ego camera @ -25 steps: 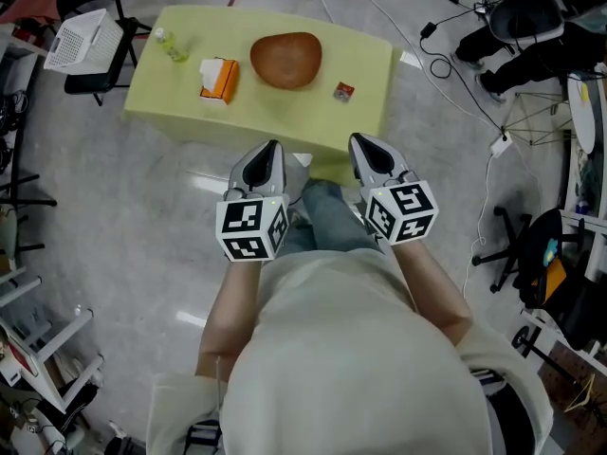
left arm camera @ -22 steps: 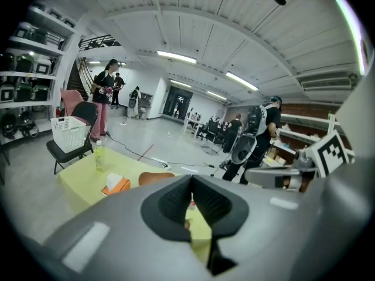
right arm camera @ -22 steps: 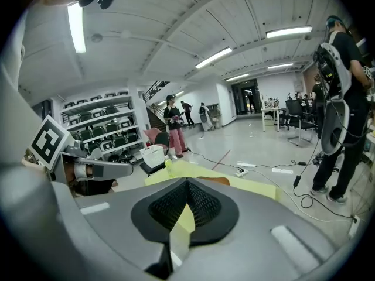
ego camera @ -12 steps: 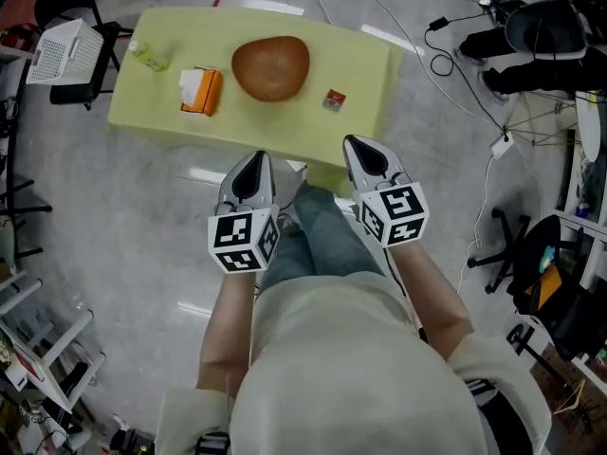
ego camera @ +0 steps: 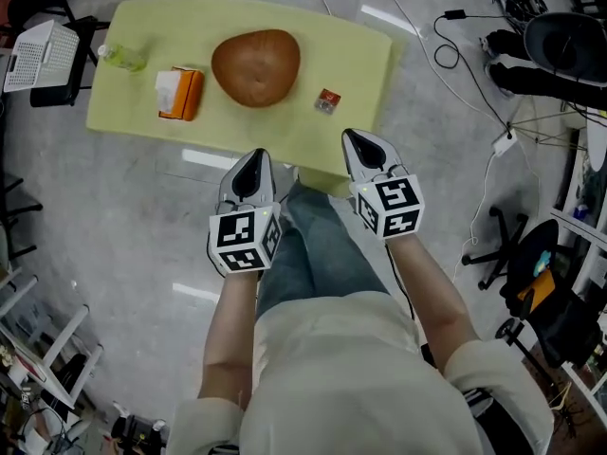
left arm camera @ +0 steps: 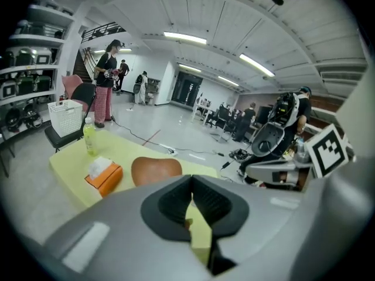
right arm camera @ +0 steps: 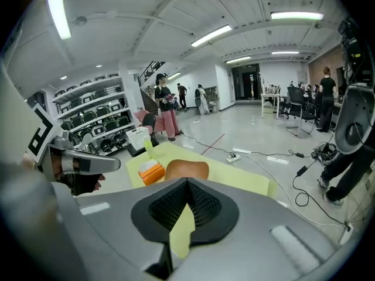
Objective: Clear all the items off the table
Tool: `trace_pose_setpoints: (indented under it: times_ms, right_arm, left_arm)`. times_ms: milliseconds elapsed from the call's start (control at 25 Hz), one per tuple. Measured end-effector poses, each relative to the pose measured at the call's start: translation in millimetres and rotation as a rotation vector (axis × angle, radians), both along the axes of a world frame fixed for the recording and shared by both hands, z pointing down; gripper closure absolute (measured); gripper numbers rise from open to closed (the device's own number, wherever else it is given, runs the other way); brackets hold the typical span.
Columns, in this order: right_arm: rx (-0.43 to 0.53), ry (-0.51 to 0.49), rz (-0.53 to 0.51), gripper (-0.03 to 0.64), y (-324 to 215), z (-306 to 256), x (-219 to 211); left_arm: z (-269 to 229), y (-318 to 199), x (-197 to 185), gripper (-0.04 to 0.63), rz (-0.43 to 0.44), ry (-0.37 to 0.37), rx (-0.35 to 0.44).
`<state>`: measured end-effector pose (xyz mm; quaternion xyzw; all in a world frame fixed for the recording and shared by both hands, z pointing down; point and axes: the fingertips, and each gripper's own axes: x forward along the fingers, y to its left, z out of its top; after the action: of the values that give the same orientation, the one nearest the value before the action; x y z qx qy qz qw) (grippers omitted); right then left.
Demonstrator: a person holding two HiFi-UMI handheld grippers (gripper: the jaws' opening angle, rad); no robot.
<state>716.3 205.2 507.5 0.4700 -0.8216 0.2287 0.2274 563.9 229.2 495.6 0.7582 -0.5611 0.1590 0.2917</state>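
A yellow-green table (ego camera: 351,55) carries a brown wooden bowl (ego camera: 254,66), an orange tissue box (ego camera: 177,93), a clear bottle of yellow-green drink (ego camera: 120,57) and a small red packet (ego camera: 327,100). My left gripper (ego camera: 252,161) hovers shut and empty before the table's near edge, below the bowl. My right gripper (ego camera: 361,144) is shut and empty over the near edge, below the packet. The left gripper view shows the bowl (left arm camera: 154,170), tissue box (left arm camera: 103,175) and bottle (left arm camera: 89,137) beyond the closed left gripper (left arm camera: 191,186). The right gripper view shows the bowl (right arm camera: 186,170) and box (right arm camera: 151,171) past the right gripper (right arm camera: 187,192).
A chair holding a white basket (ego camera: 38,55) stands left of the table. Cables and a power strip (ego camera: 474,27) lie on the grey floor to the right, near black office chairs (ego camera: 560,50). Shelving racks (ego camera: 28,349) line the lower left. People stand far off in the hall.
Both grippers have moved forward and down toward the table's near edge, staying shut. The table and its items now sit closer and lower left in the head view.
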Motion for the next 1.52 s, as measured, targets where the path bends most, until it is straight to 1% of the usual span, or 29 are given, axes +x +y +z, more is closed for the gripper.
trace_pose_setpoints:
  times_ms: [200, 400, 480, 640, 800, 1000, 1320, 1520]
  right_arm:
    - [-0.050, 0.041, -0.010, 0.618, -19, 43, 7]
    - [-0.096, 0.067, -0.032, 0.615, -36, 88, 9]
    - [-0.116, 0.071, -0.037, 0.576, -43, 107, 9]
    - [-0.139, 0.085, -0.048, 0.540, -57, 143, 7]
    - [-0.185, 0.104, -0.067, 0.507, -63, 182, 8]
    - [-0.235, 0.139, -0.092, 0.470, -67, 227, 7]
    - [-0.290, 0.215, -0.159, 0.425, -72, 285, 1]
    - [-0.321, 0.255, -0.160, 0.380, -78, 310, 2]
  left_arm:
    - [34, -17, 18, 0.586, 0.014, -0.004, -0.040]
    - [68, -30, 26, 0.586, 0.016, -0.005, -0.076]
    - [81, -34, 28, 0.586, 0.019, -0.008, -0.093]
    - [106, -43, 30, 0.586, 0.018, -0.011, -0.121]
    - [129, -49, 32, 0.586, 0.005, 0.001, -0.149]
    - [158, -58, 32, 0.586, -0.006, -0.002, -0.179]
    - [184, -59, 37, 0.586, 0.005, 0.002, -0.219]
    - [195, -55, 39, 0.586, -0.010, 0.023, -0.242]
